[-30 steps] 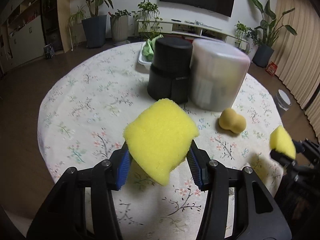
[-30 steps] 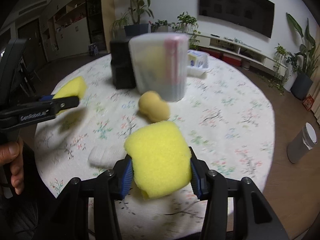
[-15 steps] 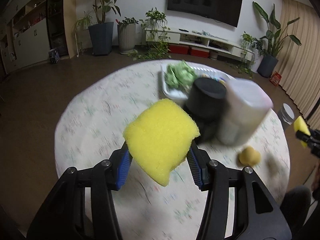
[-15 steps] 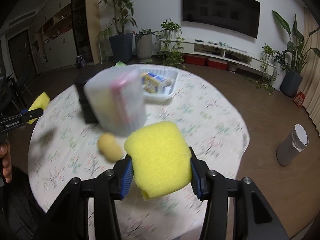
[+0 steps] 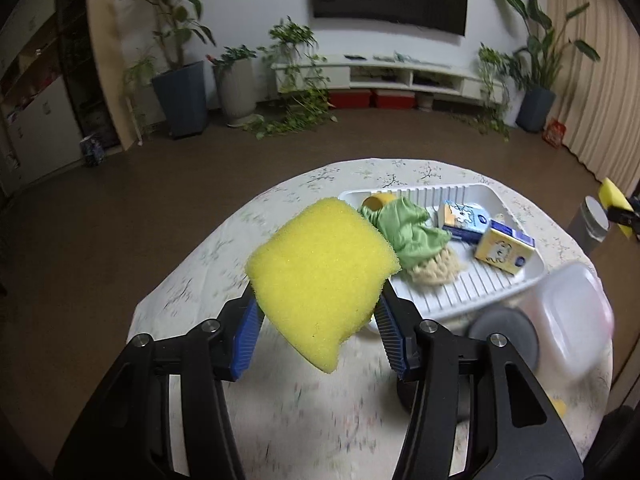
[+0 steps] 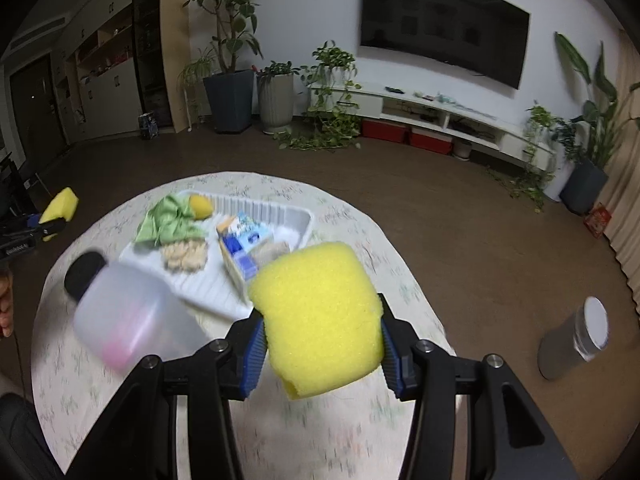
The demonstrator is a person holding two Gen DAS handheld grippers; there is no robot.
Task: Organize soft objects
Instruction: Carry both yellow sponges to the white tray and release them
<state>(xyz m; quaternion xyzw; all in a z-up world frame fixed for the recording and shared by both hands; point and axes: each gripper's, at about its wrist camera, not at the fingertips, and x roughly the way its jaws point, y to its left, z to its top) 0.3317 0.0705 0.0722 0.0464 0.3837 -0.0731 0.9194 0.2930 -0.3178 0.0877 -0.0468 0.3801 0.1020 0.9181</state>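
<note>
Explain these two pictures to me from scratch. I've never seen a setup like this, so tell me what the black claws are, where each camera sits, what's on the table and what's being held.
There is no robot here. A person holds a hand-operated two-finger gripper in each hand, and a wide-angle camera on each looks forward along its fingers. That is why black arms with blue pads fill the bottom of both pictures.

One picture comes from the left gripper, shut on a yellow sponge. The other comes from the right gripper, shut on a second yellow sponge. Each view also catches the other gripper at its edge.

Below them is a round table with a floral cloth. On it sits a white ribbed tray holding a green cloth, a beige knitted piece, small cartons and something small and yellow. Beside the tray stand a translucent container and a black one, both blurred.
</note>
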